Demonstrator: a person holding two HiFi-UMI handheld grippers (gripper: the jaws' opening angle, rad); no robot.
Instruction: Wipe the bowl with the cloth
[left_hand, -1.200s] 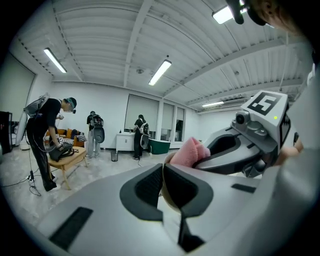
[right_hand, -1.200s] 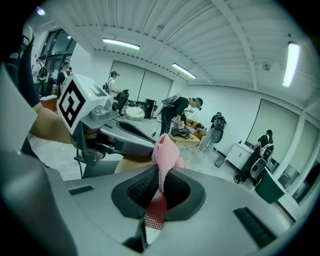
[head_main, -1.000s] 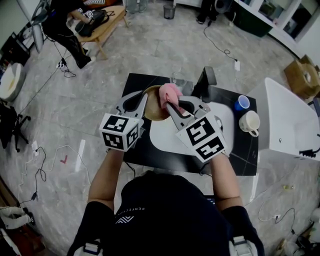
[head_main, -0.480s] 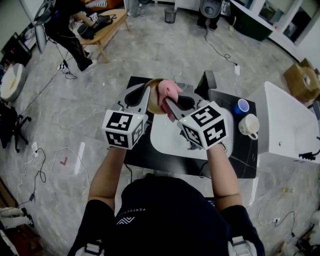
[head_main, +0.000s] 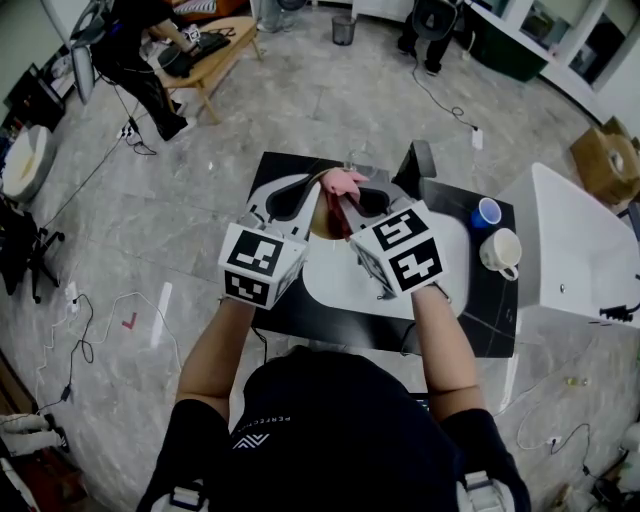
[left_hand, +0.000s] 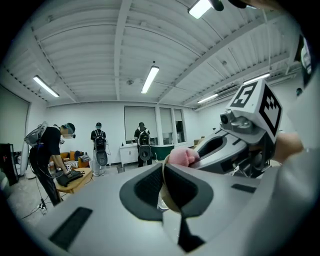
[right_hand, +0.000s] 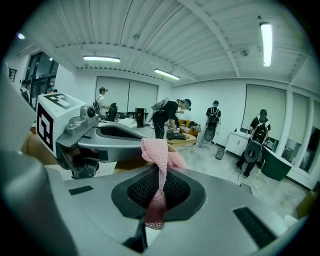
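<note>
- The left gripper (left_hand: 165, 172) has its jaws shut tight on the thin rim of the tan bowl (left_hand: 167, 200). The bowl shows edge-on between the dark pads.
- The right gripper (right_hand: 159, 175) has its jaws pressed together on the pink cloth (right_hand: 156, 152). A narrow strip of knit runs down between the jaws, and the loose bunch stands up past their tips.
- From the left gripper view, the cloth (left_hand: 182, 156) sits right at the bowl's upper rim, with the right gripper just behind it.
- In the head view the two grippers meet tip to tip, the left gripper (head_main: 305, 195) beside the right gripper (head_main: 345, 200). The bowl (head_main: 318, 218) is held up between them and the cloth (head_main: 340, 182) is at its far edge (whether it presses on the inside wall I cannot tell).
- Below them a white mat (head_main: 340, 285) lies on the black worktop (head_main: 480, 295).
- Well off to the right on the worktop stand a blue cup (head_main: 487, 211) and a white mug (head_main: 500, 248), close to each other.
</note>
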